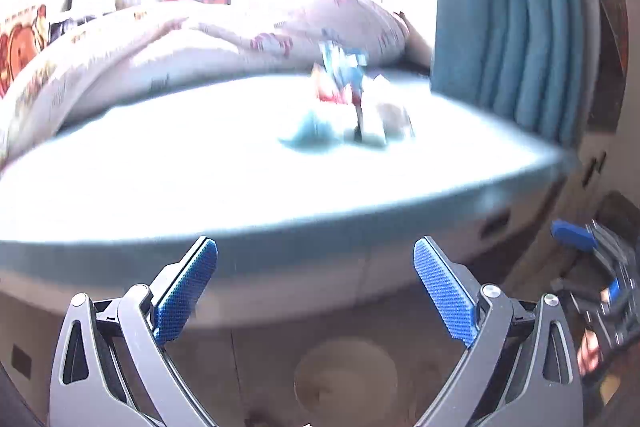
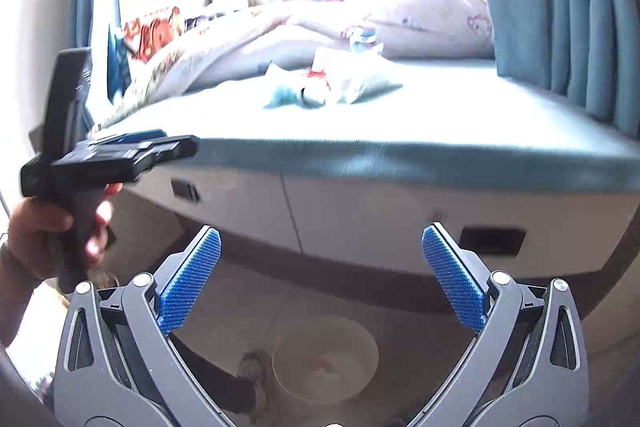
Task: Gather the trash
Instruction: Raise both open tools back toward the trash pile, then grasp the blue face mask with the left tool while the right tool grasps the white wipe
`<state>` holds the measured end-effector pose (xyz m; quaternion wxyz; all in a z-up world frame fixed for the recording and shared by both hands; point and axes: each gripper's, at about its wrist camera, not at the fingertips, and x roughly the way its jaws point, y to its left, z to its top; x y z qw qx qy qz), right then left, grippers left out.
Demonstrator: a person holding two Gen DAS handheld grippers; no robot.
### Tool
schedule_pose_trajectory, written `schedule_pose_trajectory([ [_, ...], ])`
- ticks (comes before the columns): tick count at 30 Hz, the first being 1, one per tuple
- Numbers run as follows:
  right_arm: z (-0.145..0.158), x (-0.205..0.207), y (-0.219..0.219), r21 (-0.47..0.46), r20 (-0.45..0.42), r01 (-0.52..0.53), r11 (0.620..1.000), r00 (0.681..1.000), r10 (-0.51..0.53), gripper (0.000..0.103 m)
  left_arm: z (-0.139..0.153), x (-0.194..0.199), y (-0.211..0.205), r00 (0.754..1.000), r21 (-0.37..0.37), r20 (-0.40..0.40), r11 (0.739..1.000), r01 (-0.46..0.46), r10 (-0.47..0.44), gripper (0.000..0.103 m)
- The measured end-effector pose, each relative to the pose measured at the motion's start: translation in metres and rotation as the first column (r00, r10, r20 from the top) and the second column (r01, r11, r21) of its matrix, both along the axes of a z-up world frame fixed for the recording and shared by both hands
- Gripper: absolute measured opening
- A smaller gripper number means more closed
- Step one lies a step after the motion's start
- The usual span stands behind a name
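A small heap of trash (image 1: 348,107) lies on the teal bed (image 1: 240,187): crumpled wrappers in blue, red and white and a pale blue scrap. The heap also shows in the right wrist view (image 2: 332,83), far ahead on the bed (image 2: 440,131). My left gripper (image 1: 316,255) is open and empty, held below the bed's near edge. My right gripper (image 2: 320,247) is open and empty, also below the edge. The left gripper's body (image 2: 112,155) shows at left in the right wrist view, held in a hand.
A round pale bin (image 2: 324,359) stands on the floor below my right gripper; it also shows in the left wrist view (image 1: 346,375). A patterned quilt (image 1: 140,59) and pillow (image 2: 432,19) lie at the back of the bed. Teal curtains (image 2: 560,7) hang at right.
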<state>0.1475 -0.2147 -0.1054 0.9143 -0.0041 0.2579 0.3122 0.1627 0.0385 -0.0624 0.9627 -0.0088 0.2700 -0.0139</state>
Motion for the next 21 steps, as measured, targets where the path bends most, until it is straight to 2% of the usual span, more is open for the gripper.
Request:
schedule_pose_trajectory([
  [3, 0.018, 0.003, -0.010, 0.021, 0.003, 0.001, 1.000, 1.000, -0.001, 0.098, 0.022, 0.037, 0.003, 1.000, 0.021, 0.000, 0.999, -0.025, 0.025, 0.097],
  [6, 0.027, 0.014, -0.001, 0.012, 0.006, -0.007, 1.000, 1.000, 0.007, 0.098, 0.033, 0.072, 0.008, 0.999, 0.035, -0.034, 0.999, -0.028, 0.029, 0.097],
  [10, 0.030, 0.022, 0.005, 0.003, 0.017, -0.003, 1.000, 1.000, 0.003, 0.098, 0.031, 0.120, 0.018, 0.991, -0.021, -0.130, 0.999, -0.042, 0.039, 0.097],
  [13, 0.030, 0.031, 0.001, 0.016, 0.018, -0.001, 1.000, 1.000, 0.001, 0.098, 0.028, 0.131, 0.021, 0.988, -0.049, -0.155, 0.998, -0.029, 0.021, 0.096],
  [17, 0.032, 0.043, -0.002, 0.039, 0.017, 0.002, 0.999, 1.000, -0.002, 0.098, 0.025, 0.146, 0.014, 0.984, -0.035, -0.178, 0.999, -0.014, 0.008, 0.096],
  [20, 0.031, 0.055, 0.000, 0.053, 0.010, -0.003, 0.999, 1.000, 0.002, 0.098, 0.023, 0.157, 0.014, 0.982, -0.050, -0.189, 0.999, 0.000, -0.010, 0.087],
  [21, 0.031, 0.057, 0.001, 0.055, 0.008, -0.005, 0.998, 1.000, 0.005, 0.098, 0.024, 0.160, 0.015, 0.982, -0.058, -0.187, 0.998, 0.002, -0.013, 0.080],
])
